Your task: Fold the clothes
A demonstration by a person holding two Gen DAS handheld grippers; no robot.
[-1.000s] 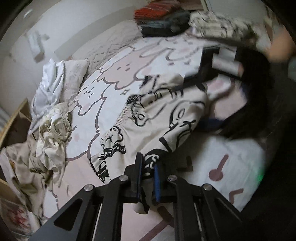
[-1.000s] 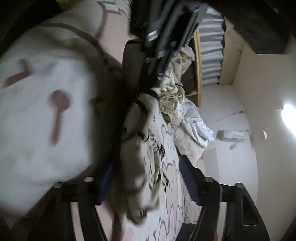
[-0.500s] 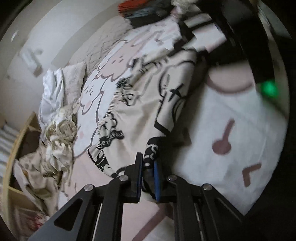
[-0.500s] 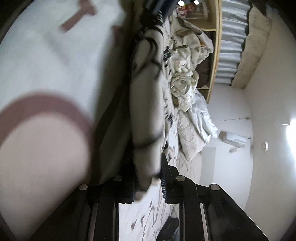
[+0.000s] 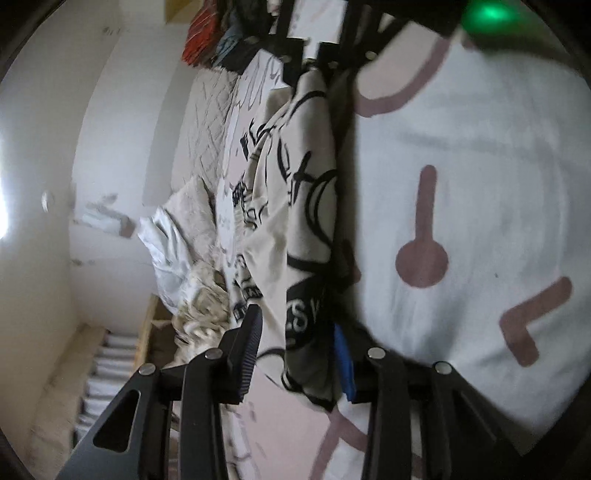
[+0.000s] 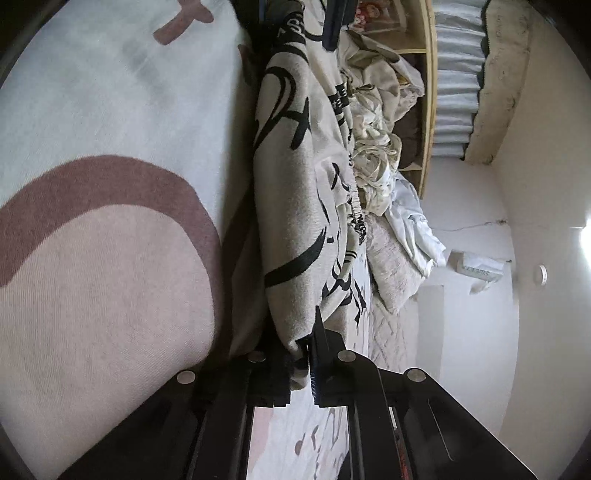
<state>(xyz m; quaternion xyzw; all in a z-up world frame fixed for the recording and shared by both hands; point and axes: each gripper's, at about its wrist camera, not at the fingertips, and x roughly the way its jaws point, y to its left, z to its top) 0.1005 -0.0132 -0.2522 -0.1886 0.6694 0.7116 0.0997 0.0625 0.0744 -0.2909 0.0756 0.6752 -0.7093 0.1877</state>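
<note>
Jaws: left gripper [image 5: 295, 347] opening, printed garment [image 5: 295, 206] hanging between pads, right gripper [image 6: 300, 360] closing, pinching garment edge.

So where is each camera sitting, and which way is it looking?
Left wrist: sits on the left gripper, looking along its fingers over the printed beige garment on the bed cover; its own jaws show, opening, cloth between them.
Right wrist: sits on the right gripper, looking along the same garment toward a wooden shelf; its jaws are closing, pinching a fold.
Shared: the garment, the cover, the crumpled laundry, and each view shows the other gripper far off.
</note>
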